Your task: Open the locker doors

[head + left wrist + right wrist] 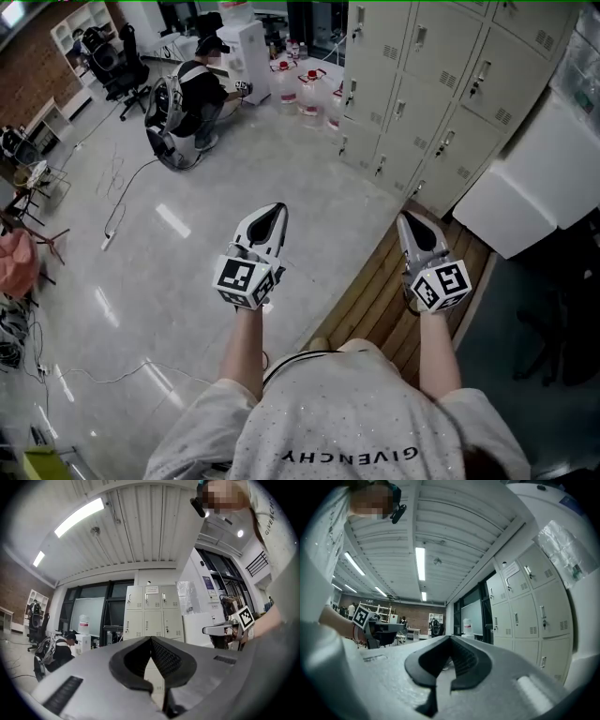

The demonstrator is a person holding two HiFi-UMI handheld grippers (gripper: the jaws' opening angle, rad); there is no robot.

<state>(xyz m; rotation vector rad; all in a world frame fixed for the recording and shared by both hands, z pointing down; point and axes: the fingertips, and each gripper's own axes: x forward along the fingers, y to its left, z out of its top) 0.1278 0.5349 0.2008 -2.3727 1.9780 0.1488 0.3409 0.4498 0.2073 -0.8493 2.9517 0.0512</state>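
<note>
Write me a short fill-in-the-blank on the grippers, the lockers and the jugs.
The left gripper and right gripper each have jaws ____ on nothing.
Every visible door of the lockers is ____.
The water jugs stand on the ____, left of the lockers in the head view.
Missing words: shut; closed; floor.

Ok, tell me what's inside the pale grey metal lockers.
Nothing inside shows: every door of the pale grey metal lockers in view is shut, so the contents are covered. Only handles and vent slots show on the door fronts.
</note>
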